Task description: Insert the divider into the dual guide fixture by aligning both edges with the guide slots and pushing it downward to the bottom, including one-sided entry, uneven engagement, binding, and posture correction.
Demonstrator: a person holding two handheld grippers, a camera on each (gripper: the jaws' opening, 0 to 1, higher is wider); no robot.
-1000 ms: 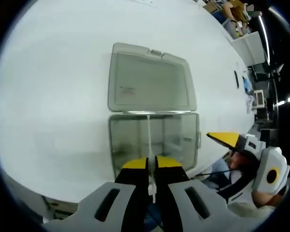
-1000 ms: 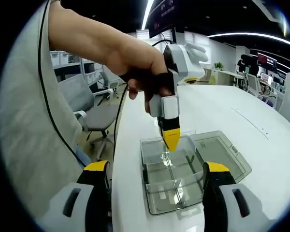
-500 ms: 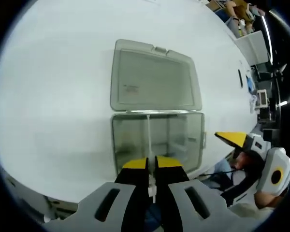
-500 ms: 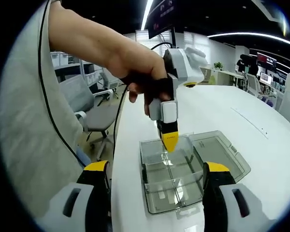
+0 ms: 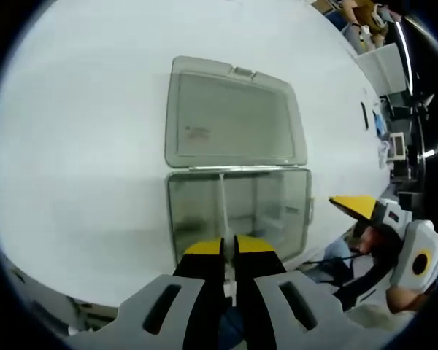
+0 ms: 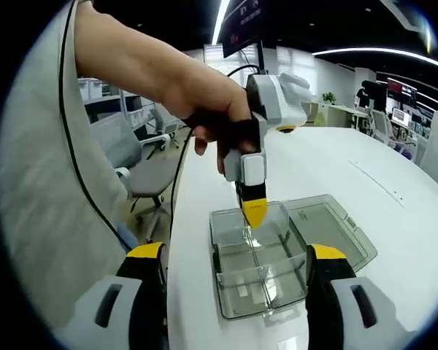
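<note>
- White counter carries the clear fixture, lid open.
- Left tool is clenched on the thin divider, standing in the fixture.
- Right tool is released, jaws straddling the fixture.

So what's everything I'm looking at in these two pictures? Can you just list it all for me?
Clear plastic box: one, see-through grey, on the table near its edge, lid open.
Lid: one, see-through grey, hinged to the box and lying flat on the table beyond it.
Divider: one, thin and clear, upright in the box, held at its top edge.
Table: one, white, under the box.
Office chair: one, grey, beside the table.
Ceiling lights: several, white strips, overhead.
Left gripper: one, yellow-tipped black jaws, shut on the divider above the box.
Right gripper: one, yellow-tipped black jaws, open, either side of the box.
Hand: one, holding the left gripper.
</note>
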